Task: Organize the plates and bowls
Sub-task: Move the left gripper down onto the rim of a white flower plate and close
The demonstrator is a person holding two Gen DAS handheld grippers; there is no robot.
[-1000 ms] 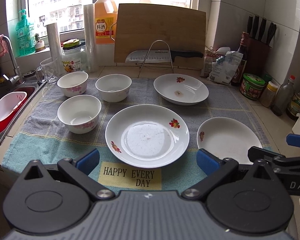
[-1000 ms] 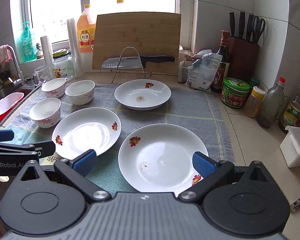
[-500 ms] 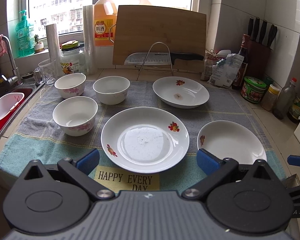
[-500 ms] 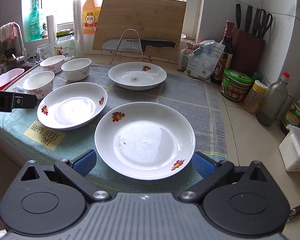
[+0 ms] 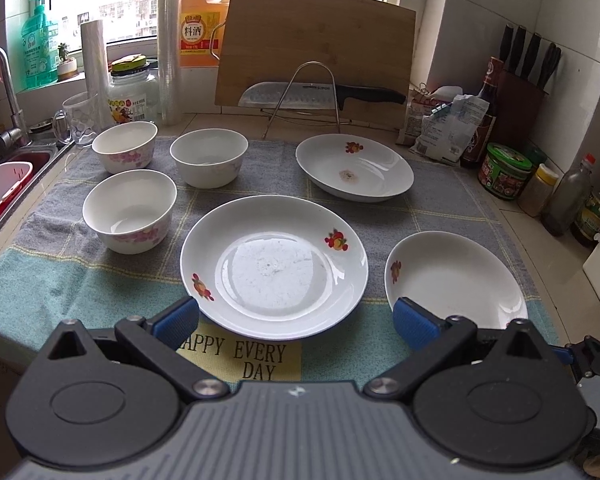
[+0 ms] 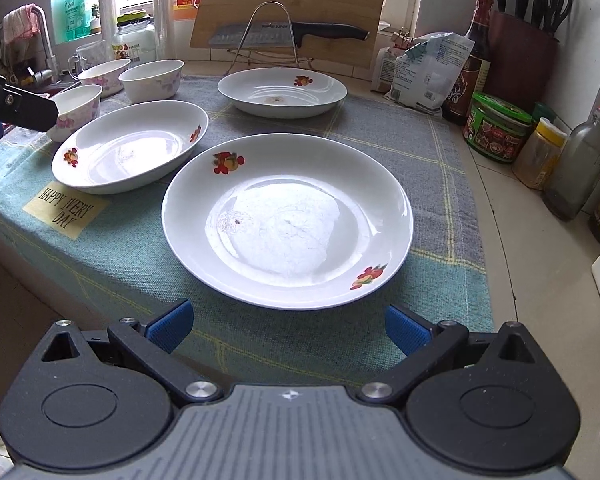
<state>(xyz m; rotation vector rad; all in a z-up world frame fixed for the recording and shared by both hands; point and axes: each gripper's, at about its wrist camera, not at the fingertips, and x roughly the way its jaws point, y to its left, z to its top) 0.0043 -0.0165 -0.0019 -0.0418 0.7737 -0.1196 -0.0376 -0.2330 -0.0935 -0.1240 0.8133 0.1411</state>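
Three white plates with red flower prints lie on the towel: a middle plate [image 5: 274,266] [image 6: 132,146], a right plate [image 5: 456,280] [image 6: 288,220] and a far plate [image 5: 354,166] [image 6: 282,90]. Three white bowls stand at the left: near [image 5: 129,210], far left [image 5: 125,146], far right [image 5: 209,156]. My left gripper [image 5: 296,318] is open just short of the middle plate's near rim. My right gripper [image 6: 288,326] is open, low, just short of the right plate's near rim. Both hold nothing.
A cutting board [image 5: 316,52] and knife on a wire rack [image 5: 304,96] stand at the back. Jars and bottles [image 6: 500,128] line the right counter beside a knife block [image 5: 520,100]. A sink [image 5: 4,184] lies at the left. The towel's label [image 5: 244,354] marks the front edge.
The right gripper has dropped lower and pulled back toward the counter's front, with the right plate now large ahead of it. The left gripper has drifted slightly back.
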